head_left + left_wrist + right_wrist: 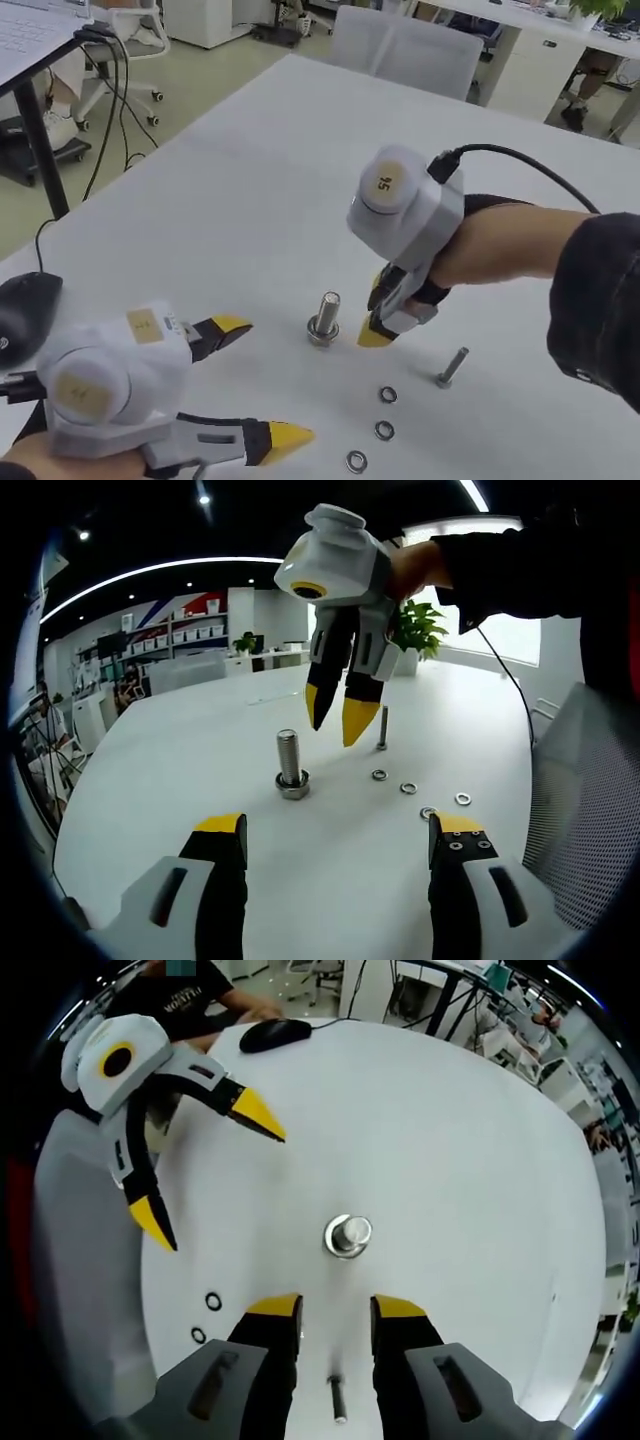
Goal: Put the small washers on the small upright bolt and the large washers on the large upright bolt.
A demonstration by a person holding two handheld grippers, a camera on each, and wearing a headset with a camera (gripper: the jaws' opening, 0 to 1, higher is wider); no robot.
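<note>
The large upright bolt stands mid-table on a wide base. My right gripper points down just right of it, jaws narrowly open with nothing between them. The small upright bolt stands further right. Several small washers lie flat in a row in front of the bolts. My left gripper hovers wide open near the table's front left, holding nothing.
A black mouse lies at the table's left edge. The right gripper's cable arcs over the person's sleeve. A grey chair stands past the far table edge, with a desk and cables on the floor at left.
</note>
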